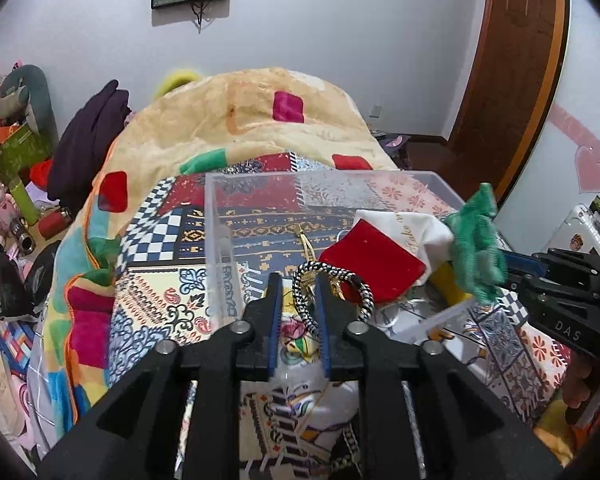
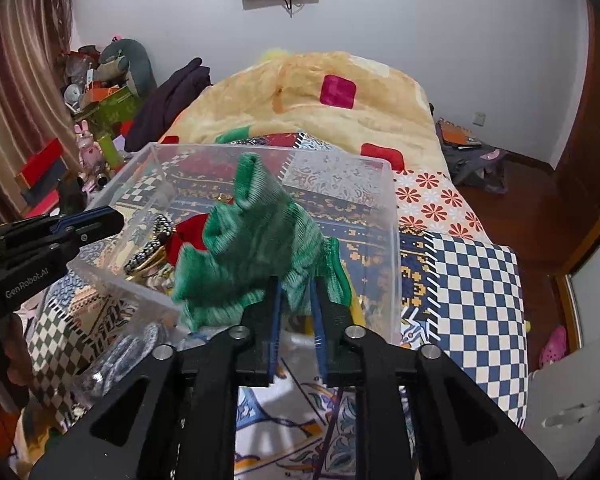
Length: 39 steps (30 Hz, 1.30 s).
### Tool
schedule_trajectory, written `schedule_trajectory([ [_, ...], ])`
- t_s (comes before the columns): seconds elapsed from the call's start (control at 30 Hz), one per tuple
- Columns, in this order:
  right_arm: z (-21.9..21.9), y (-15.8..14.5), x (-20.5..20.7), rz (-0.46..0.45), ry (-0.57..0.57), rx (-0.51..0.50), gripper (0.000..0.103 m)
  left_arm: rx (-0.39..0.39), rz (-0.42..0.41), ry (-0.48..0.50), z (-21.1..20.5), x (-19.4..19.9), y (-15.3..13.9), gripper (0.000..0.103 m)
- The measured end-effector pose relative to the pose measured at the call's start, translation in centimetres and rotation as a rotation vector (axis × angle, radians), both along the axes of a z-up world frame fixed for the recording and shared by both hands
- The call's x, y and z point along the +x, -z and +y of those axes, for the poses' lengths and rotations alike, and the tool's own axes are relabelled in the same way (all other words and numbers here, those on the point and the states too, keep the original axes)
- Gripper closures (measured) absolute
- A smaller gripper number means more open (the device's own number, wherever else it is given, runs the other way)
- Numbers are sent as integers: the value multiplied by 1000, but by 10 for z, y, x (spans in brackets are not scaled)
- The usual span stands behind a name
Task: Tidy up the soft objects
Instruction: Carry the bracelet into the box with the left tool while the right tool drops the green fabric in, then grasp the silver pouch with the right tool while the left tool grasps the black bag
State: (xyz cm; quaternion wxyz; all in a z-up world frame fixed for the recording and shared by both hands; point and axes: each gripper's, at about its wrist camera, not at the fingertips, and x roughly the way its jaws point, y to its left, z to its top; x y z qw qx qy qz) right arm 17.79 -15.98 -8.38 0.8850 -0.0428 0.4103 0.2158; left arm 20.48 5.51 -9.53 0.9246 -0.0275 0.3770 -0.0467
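While you are holding both grippers over the clear plastic box (image 1: 220,216) sitting on the patterned bedspread (image 2: 480,280), the green knitted cloth (image 2: 256,248) is hanging at the tips of your right gripper (image 2: 296,292), above the box's near edge. Its lower folds are lying between the jaws, which are standing a little apart; you cannot tell whether the pads are still pinching it. Your left gripper (image 1: 298,292) is pointing down into the box, and the black-and-white braided cord (image 1: 332,284) is running between its jaws. Those jaws are standing slightly apart too, and whether they are gripping the cord is unclear. Inside the box, a red pouch (image 1: 372,260) is lying on a white cloth bag (image 1: 416,228), just beside the cord.
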Motion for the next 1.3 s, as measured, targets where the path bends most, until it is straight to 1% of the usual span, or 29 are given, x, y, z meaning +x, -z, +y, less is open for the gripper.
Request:
schedule_trajectory([
  [0.03,-1,-2,-2,-5,-1,4,83,2,-9,-1,0,-5,-3,75],
  [0.07,-5,-6,-6,-14,-1,12,75,2,-21,-3,0,-11,-8,68],
  [0.1,-7,-8,-8,-19,-1,22,65,1,-30,-4,1,-15,-11,65],
  [0.13,-9,-12,-11,-28,0,35,58,1,-42,-4,1,-22,-15,59],
  [0.17,-12,-17,-15,-43,2,54,48,3,-47,-4,1,-26,-17,55],
  [0.2,-13,-19,-18,-51,2,63,42,4,-51,-3,1,-30,-19,52],
  [0.27,-15,-26,-26,-57,-16,83,41,8,-56,1,1,-41,-22,41],
  [0.33,-14,-29,-30,-48,-34,99,38,13,-55,1,2,-49,-22,38],
  [0.4,-9,-28,-36,-37,-53,116,31,25,-43,4,2,-57,-19,38],
  [0.47,-1,-23,-42,-20,-82,119,31,30,-25,4,5,-62,-13,37],
  [0.6,21,-4,-49,18,-132,83,31,27,12,6,11,-70,-1,37],
  [0.73,47,22,-45,100,-189,41,31,37,50,13,14,-76,14,37],
  [0.87,58,38,-40,168,-222,43,31,31,83,27,16,-79,26,37],
  [0.97,61,43,-37,198,-235,51,31,17,101,41,15,-80,32,37],
  [1.03,60,45,-35,216,-247,71,40,13,107,51,13,-81,34,37],
  [1.1,62,46,-36,241,-272,96,61,10,111,56,11,-82,36,37],
  [1.13,62,46,-36,248,-283,105,66,5,116,60,9,-82,37,37],
  [1.2,61,42,-41,227,-289,102,77,-7,126,70,6,-83,39,37],
  [1.27,61,35,-47,192,-281,95,83,-12,139,83,2,-83,42,37],
  [1.3,58,33,-50,177,-274,92,85,-13,143,89,0,-84,43,37],
])
